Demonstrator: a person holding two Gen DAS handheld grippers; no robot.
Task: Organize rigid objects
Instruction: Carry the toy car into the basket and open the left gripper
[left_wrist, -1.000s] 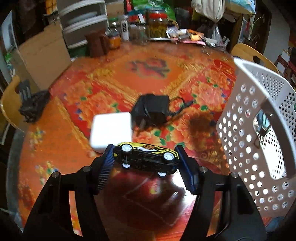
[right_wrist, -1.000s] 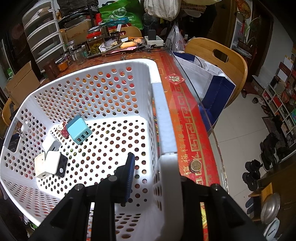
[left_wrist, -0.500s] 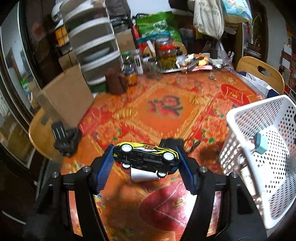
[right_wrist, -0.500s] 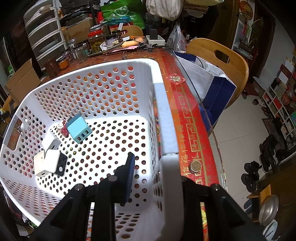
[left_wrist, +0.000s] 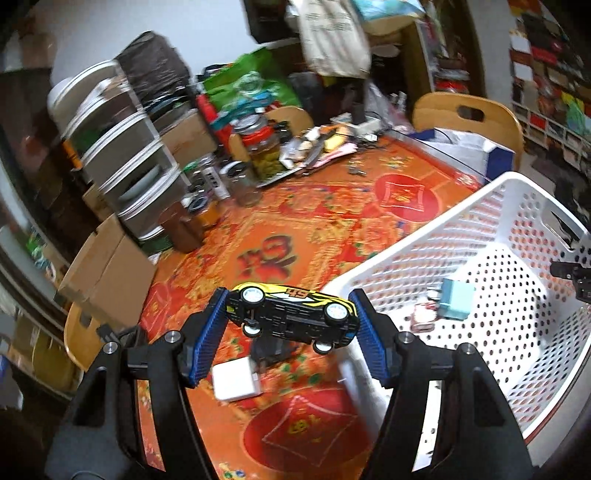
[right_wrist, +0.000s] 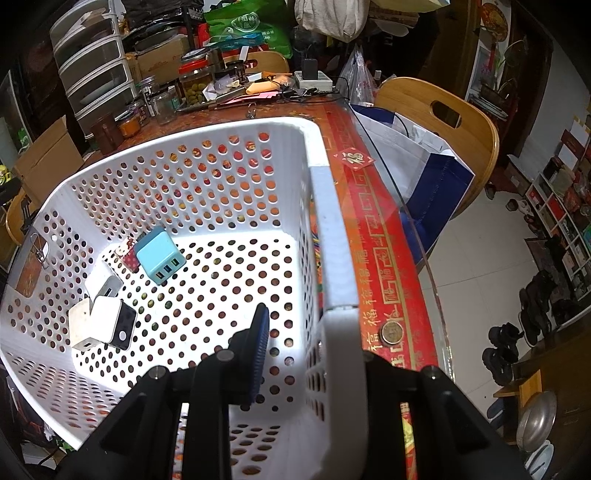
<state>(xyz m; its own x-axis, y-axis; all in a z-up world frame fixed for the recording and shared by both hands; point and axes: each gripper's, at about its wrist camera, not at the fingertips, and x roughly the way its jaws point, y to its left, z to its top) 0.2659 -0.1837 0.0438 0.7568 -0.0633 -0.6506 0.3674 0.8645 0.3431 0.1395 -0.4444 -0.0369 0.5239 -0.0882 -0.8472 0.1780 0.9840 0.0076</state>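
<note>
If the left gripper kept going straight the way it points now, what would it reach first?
Probably the red patterned tablecloth just beyond the near-left corner of the white perforated plastic basket, not the basket's inside. The left gripper, jaws clamped on the black-and-yellow toy car, points downward; depth is uncertain.

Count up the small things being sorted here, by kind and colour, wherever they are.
Blue charger, in the basket: 1
White chargers in the basket: 3
White plug on the table: 1
Black adapter on the table: 1
Toy car, in the left gripper: 1
Small red patterned item, in the basket: 1
Total: 8
</note>
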